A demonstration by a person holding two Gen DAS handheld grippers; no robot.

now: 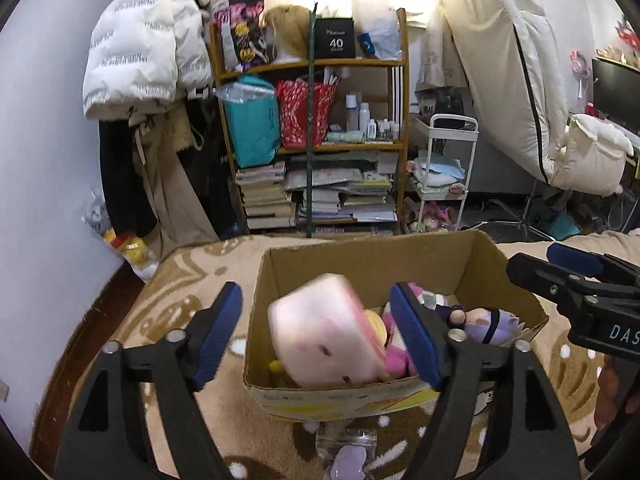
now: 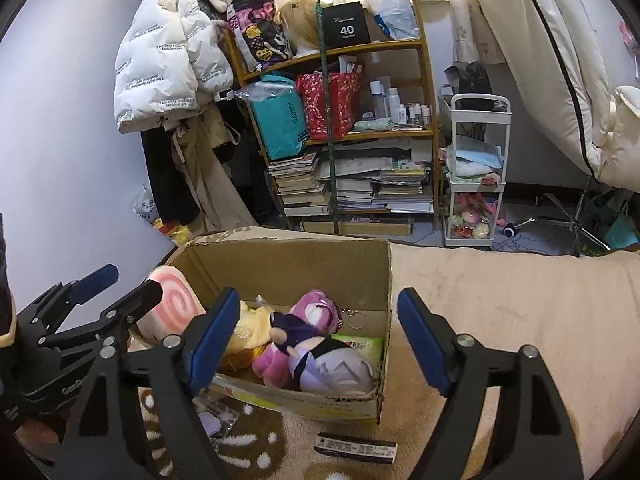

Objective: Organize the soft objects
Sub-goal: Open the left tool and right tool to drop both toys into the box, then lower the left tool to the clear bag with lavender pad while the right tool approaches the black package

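Observation:
An open cardboard box [image 1: 360,256] [image 2: 288,268] stands on the bed's blanket. A pink swirl cushion [image 1: 324,332] [image 2: 172,304] leans at its left end, blurred in the left wrist view. My left gripper [image 1: 316,300] [image 2: 132,280] is open around it, pads apart from the cushion. Also in the box lie a purple-haired doll [image 1: 488,324] [image 2: 332,364], a pink plush [image 2: 316,312] and a yellow plush [image 2: 250,326]. My right gripper [image 2: 318,298] [image 1: 538,258] hangs open over the box's right half with nothing between its fingers.
A plastic packet with a purple item [image 1: 346,452] [image 2: 212,420] and a labelled card [image 2: 356,448] lie on the blanket [image 2: 500,288] before the box. Beyond the bed stand a crowded wooden shelf [image 1: 312,120], a white trolley [image 1: 444,168] and hanging coats [image 1: 136,52].

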